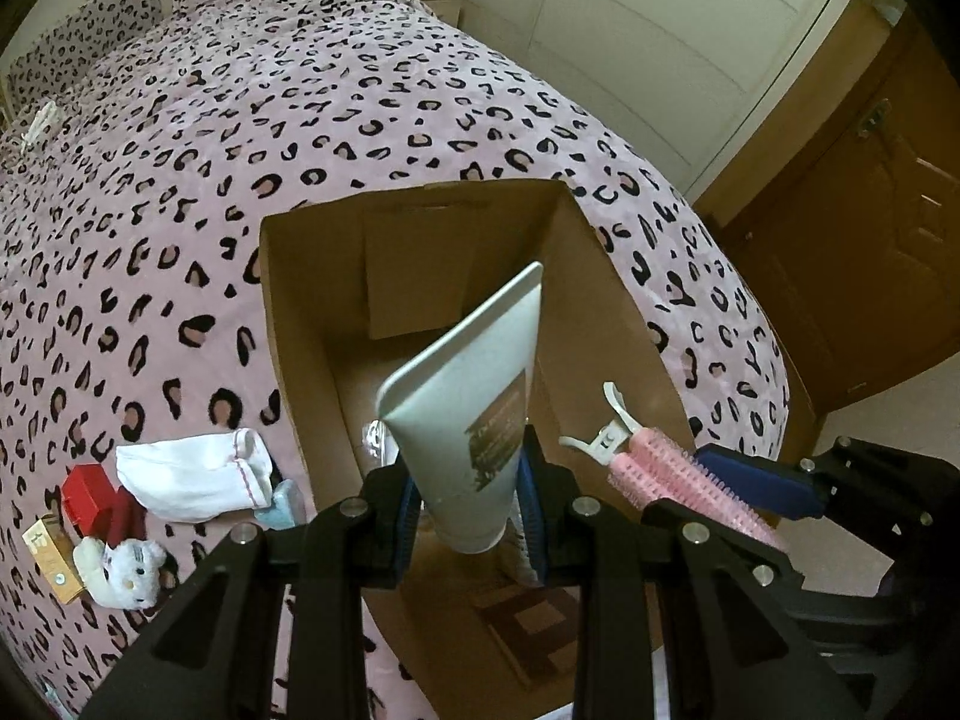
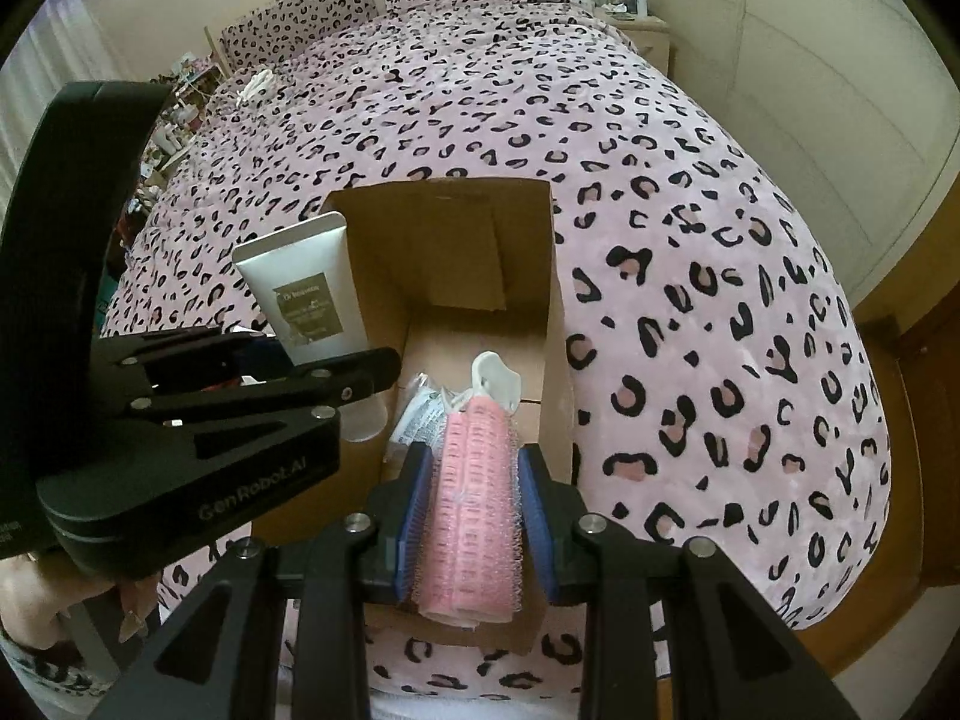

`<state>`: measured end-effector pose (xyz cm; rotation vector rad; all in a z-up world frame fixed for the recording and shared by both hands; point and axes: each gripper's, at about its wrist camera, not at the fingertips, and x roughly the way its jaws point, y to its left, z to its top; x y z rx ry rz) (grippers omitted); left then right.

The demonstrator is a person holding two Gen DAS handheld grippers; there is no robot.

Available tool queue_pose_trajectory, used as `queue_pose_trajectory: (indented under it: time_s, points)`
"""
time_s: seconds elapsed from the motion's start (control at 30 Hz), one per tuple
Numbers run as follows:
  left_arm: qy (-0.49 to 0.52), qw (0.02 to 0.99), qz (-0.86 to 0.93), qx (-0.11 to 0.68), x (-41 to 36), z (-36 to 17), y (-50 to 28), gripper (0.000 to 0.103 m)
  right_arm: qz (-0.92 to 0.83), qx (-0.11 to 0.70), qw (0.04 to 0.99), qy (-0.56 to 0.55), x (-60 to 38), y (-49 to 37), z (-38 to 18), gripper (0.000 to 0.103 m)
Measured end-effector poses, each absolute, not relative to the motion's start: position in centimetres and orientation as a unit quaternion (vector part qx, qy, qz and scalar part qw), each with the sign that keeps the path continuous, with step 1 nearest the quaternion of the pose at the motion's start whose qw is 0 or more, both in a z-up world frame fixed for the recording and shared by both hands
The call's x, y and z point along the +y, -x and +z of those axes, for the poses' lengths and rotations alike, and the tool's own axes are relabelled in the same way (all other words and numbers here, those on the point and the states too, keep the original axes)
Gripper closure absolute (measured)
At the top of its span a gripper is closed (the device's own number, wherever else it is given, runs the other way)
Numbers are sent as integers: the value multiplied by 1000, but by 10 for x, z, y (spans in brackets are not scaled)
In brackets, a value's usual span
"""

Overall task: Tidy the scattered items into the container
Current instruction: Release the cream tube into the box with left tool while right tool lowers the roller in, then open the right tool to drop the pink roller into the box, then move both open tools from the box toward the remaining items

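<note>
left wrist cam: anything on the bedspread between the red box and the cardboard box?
Yes. In the left wrist view a white sock and a pale blue item lie between the red box and the cardboard box.

The cardboard box [image 1: 312, 300] stands open-topped near the bed's [image 1: 420, 120] foot edge; its upright walls hem in the opening, a packet [image 2: 420, 414] on its floor.

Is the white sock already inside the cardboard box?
No, the white sock lies on the bedspread, left of the cardboard box.
</note>
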<state>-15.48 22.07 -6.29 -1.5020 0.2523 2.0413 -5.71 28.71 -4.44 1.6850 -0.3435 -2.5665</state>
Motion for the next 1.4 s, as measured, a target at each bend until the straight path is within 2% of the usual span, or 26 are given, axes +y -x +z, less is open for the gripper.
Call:
queue_pose_trajectory:
  time_s: [0.03,0.17,0.33,0.47,0.8,0.9,1.13,1.4]
  points:
    - [566,292,765,94,221,-64,156,73,-830,-109,26,-546,286,57,-45,73]
    - [559,292,771,93,220,-60,156,55,-831,-95,27,-548,283,57,-48,73]
    - [556,291,773,93,218,-57,156,55,-825,-100,33,-556,281,57,-50,72]
    - [555,288,775,90,212,-54,155,53,-819,-110,36,-562,280,58,-49,66]
    - [551,281,782,77,186,-44,146,53,-822,-106,35,-559,271,55,-38,65]
    - [551,275,785,75,173,-41,140,48,-823,-103,37,-558,263,54,-33,65]
    - [546,253,796,57,120,-36,125,46,-827,-82,56,-553,225,52,-18,65]
    - [553,187,812,23,21,-47,121,45,-825,-48,98,-555,156,61,-12,65]
